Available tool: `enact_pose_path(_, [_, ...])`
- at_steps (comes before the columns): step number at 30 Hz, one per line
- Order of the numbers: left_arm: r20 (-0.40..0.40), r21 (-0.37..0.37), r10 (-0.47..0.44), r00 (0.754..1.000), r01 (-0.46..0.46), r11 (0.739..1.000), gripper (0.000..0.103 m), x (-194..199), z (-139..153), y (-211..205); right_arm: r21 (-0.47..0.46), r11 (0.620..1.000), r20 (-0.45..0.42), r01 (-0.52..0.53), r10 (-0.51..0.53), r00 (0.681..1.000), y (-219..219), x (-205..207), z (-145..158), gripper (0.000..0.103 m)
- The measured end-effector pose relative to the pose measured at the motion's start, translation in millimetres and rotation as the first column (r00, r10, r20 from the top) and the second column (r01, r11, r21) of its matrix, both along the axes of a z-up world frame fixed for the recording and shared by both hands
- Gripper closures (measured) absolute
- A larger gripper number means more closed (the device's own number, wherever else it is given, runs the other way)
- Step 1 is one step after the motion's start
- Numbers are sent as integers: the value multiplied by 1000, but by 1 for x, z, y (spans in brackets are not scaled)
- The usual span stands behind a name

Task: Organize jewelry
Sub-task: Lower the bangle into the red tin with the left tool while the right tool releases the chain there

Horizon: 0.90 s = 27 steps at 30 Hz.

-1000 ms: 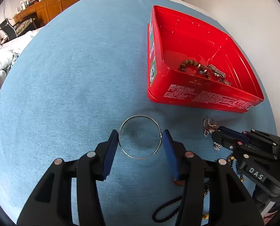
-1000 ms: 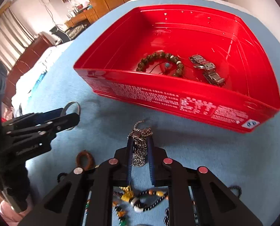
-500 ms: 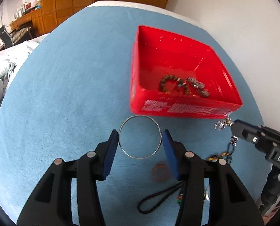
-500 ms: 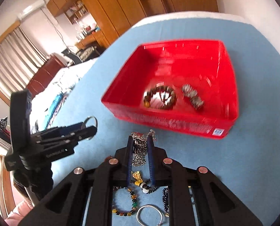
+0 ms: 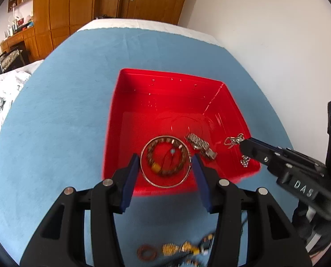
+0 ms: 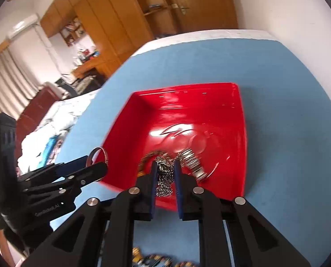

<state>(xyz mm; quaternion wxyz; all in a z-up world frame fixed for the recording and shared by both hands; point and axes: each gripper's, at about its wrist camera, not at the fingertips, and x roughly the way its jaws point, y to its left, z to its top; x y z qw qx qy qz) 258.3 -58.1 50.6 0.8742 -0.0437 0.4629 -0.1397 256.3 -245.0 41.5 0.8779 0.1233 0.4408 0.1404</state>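
Nearest the left wrist camera, loose pieces lie blurred on the blue surface point(image 5: 60, 115): a copper ring point(image 5: 146, 253) and gold beads point(image 5: 181, 248), below and behind the claws. Above them the left claw point(image 5: 165, 162) is clenched on a thin silver bangle point(image 5: 165, 183), its pads pressing the hoop's two sides, held over the near wall of the red tray point(image 5: 112, 133). To the right, the right claw point(image 6: 165, 171) grips a silver chain necklace point(image 6: 164, 184) that hangs in a bunch between its blue pads, also over the tray's near rim; the two claws sit near each other but apart. On the tray floor beyond lie a brown beaded bracelet point(image 5: 165, 155), seen through the bangle, and a metal link bracelet point(image 5: 201, 145) just right of it. The far half of the tray floor is bare red, and blue cloth runs open on all sides of the tray. Farther off, a white wall stands close on the right, wooden wardrobes point(image 5: 80, 6) at the back.
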Motion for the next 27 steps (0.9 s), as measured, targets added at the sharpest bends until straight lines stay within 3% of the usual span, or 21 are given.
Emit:
enact_pose_path(5, [-51,7,-4,999,5,1000,56,32,-27,-11,-18,1000,-56,16,-17,998,-5,25,-27,89])
enact_pose_path(15, [-103,16,6,995,-4,1000,53,53,-53,-14,-40,999,-75,12,-15,997,-5,37,-42,85])
enact_pose_path(27, [-21,5,-4,1000,4,1000,43,21,-16,-6,-5,1000,-42,26,-26,999,-12,19,-22,84])
